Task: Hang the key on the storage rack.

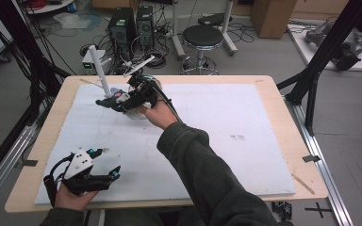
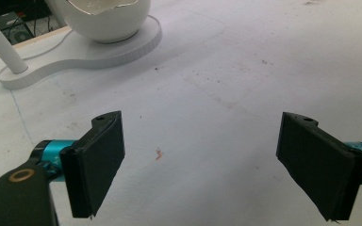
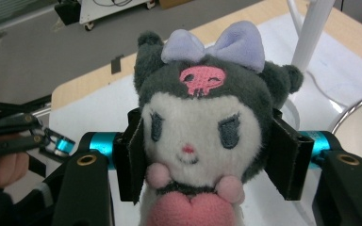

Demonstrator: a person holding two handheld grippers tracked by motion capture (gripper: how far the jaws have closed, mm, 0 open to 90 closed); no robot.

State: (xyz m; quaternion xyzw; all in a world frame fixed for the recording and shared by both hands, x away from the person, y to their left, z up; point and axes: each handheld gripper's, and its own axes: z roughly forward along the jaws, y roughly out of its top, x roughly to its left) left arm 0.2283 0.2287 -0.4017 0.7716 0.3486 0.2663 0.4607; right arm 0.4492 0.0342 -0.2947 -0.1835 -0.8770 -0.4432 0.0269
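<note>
Right tool (image 3: 202, 160) is pinching plush toy (image 3: 202, 122) upright, hovering just near of bowl stand (image 1: 104, 101); left tool (image 2: 202, 160) is resting spread, well apart.

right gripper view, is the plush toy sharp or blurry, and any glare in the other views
Right gripper view: plush toy sharp, floor behind soft. Left gripper view: mild sheen on the white bowl, jaws crisp. High view: even light, soft shadows on the table.

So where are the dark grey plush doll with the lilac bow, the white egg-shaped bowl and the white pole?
Dark grey plush doll with lilac bow (image 3: 195, 134): right gripper view, white face.
White egg-shaped bowl (image 2: 107, 21): left gripper view, outer wall.
White pole (image 1: 99, 70): high view, mid-shaft.
</note>
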